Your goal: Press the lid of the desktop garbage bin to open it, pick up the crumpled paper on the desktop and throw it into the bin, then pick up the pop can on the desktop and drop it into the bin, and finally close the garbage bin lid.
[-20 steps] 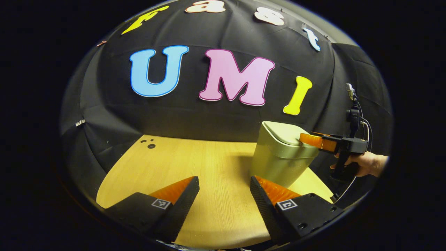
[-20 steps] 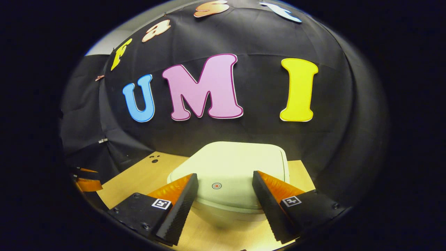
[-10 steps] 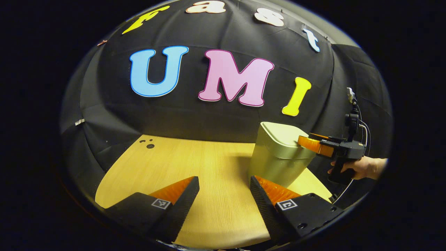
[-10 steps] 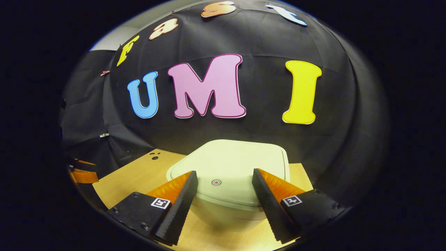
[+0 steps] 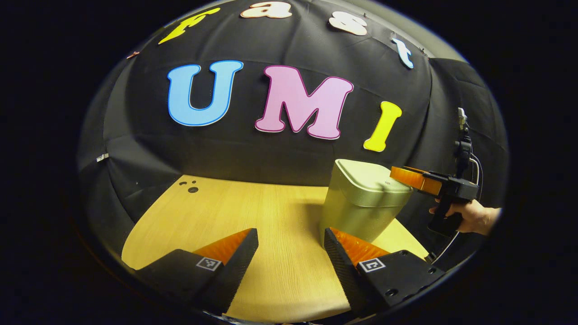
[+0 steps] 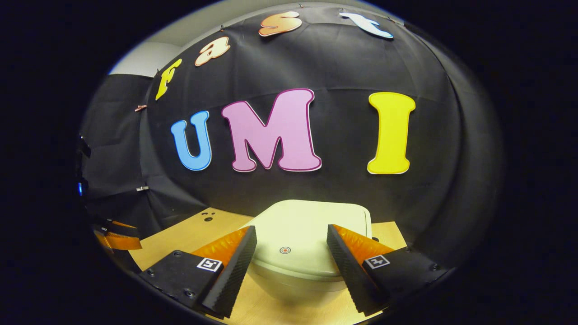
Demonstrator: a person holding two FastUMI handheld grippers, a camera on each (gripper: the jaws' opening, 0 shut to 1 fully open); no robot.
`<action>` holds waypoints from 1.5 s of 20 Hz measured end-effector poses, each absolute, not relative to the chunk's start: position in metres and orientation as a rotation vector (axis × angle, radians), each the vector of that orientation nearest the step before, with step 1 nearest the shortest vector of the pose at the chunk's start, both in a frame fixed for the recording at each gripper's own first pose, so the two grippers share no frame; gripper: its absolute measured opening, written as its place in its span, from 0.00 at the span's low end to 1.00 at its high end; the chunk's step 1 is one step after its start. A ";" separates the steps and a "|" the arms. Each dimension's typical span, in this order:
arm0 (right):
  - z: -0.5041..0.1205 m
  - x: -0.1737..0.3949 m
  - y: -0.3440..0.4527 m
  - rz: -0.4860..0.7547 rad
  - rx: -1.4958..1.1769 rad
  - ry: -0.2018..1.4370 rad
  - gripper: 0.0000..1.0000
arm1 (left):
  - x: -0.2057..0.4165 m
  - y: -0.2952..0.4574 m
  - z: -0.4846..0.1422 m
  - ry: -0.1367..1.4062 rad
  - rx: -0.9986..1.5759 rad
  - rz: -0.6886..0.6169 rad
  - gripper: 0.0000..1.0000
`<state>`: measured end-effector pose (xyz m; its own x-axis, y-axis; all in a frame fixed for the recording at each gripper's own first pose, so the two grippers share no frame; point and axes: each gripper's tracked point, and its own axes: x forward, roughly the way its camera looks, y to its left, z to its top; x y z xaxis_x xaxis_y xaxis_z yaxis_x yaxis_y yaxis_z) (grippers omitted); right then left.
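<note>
The garbage bin [image 5: 361, 205] stood lid-closed on the desk [image 5: 253, 212]; the right gripper [image 6: 291, 241] hovered above its lid [image 6: 307, 230], jaws spread; the left gripper [image 5: 291, 243] hung apart, jaws released

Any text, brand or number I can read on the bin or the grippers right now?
No readable words or numbers.
Bin lid: a red ring mark, no lettering.
Left gripper and right gripper: square coded markers on the fingers, no words.

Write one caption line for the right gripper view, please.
Open right gripper poised over the closed pale green plastic bin lid on the light wooden table.
</note>
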<state>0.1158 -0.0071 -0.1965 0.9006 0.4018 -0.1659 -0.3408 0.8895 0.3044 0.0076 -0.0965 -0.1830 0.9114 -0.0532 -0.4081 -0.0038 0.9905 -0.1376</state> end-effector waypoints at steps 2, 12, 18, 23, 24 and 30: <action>-0.188 0.108 -0.004 0.408 0.265 0.214 0.98 | 0.012 -0.095 -0.181 0.418 -0.138 -0.023 0.94; -0.171 0.074 0.000 0.475 0.262 0.182 0.98 | 0.038 -0.110 -0.169 0.367 -0.114 -0.010 0.95; -0.164 0.044 0.005 0.434 0.261 0.162 0.98 | 0.037 -0.120 -0.162 0.341 -0.093 -0.081 0.96; -0.154 0.015 0.018 0.377 0.211 0.151 0.98 | 0.024 -0.111 -0.155 0.308 -0.071 -0.131 0.95; -0.154 0.011 0.022 0.372 0.193 0.155 0.98 | 0.021 -0.108 -0.154 0.303 -0.070 -0.136 0.96; -0.144 -0.008 0.043 0.352 0.170 0.165 0.98 | 0.004 -0.092 -0.153 0.280 -0.090 -0.149 0.95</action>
<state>-0.0077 0.0434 -0.1443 0.9256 0.3555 -0.1302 -0.3278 0.9246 0.1939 0.0036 -0.0916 -0.1530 0.9502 -0.1587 -0.2684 0.1335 0.9850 -0.1095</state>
